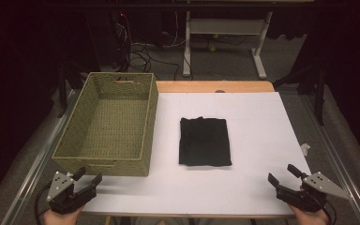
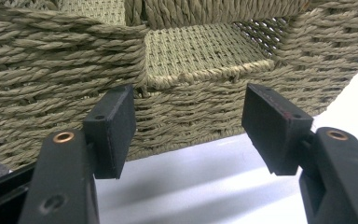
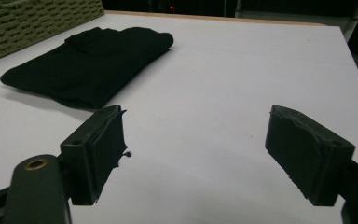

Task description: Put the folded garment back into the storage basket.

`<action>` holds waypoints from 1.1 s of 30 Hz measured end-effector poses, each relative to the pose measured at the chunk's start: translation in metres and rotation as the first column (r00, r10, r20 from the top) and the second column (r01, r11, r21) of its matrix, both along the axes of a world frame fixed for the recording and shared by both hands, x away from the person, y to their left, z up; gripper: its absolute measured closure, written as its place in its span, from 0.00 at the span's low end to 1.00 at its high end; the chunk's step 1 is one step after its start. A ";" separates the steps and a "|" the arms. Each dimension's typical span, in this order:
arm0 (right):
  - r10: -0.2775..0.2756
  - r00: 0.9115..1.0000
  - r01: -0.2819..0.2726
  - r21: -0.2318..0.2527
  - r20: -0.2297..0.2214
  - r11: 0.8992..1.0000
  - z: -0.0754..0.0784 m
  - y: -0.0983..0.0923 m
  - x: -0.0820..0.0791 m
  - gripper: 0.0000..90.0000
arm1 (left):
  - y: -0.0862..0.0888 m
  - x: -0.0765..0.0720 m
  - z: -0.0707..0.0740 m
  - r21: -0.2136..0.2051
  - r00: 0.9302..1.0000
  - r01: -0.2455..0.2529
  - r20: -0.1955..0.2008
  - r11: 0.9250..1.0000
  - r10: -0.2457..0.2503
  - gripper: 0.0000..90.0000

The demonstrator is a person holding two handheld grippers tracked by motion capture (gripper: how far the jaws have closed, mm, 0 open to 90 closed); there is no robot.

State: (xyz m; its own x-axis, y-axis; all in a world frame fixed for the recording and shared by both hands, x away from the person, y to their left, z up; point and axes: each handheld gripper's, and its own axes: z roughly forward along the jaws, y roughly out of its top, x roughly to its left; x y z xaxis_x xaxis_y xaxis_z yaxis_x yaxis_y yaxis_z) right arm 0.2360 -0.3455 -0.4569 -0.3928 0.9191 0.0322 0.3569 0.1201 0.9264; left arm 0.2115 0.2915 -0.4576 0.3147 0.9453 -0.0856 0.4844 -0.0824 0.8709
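Observation:
A folded black garment (image 1: 204, 141) lies flat in the middle of the white table cover (image 1: 258, 136). To its left stands an empty woven olive basket (image 1: 108, 123) with handle cut-outs. My left gripper (image 1: 87, 178) rests open at the table's near left corner, pointing at the basket's front wall (image 2: 74, 65); nothing is between its pads. At the near right corner my right gripper (image 1: 283, 174) stands open and empty, angled toward the garment (image 3: 88, 63), well short of it.
The wooden table edge (image 1: 215, 86) shows at the back. Beyond it stand a white desk frame (image 1: 225, 33) and cables on the floor. A small crumpled white scrap (image 1: 305, 148) lies at the cover's right edge. White surface stretches between the grippers.

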 end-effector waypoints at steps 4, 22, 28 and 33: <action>0.012 1.000 -0.012 -0.009 -0.004 1.000 0.000 0.002 0.000 0.22 | -0.001 0.000 0.000 0.005 1.000 0.005 0.001 1.000 -0.005 0.36; 0.017 1.000 -0.017 -0.019 -0.006 1.000 -0.001 0.004 0.001 0.22 | -0.002 -0.005 0.006 -0.010 0.999 0.006 0.039 1.000 -0.006 0.36; 0.013 1.000 -0.013 -0.018 -0.006 1.000 -0.001 0.004 0.000 0.22 | -0.005 -0.006 0.012 0.021 0.999 0.010 0.051 1.000 -0.011 0.36; 0.013 1.000 -0.013 -0.014 -0.007 1.000 -0.001 0.003 0.001 0.22 | -0.010 -0.009 0.018 0.028 0.997 0.018 0.080 0.999 -0.020 0.36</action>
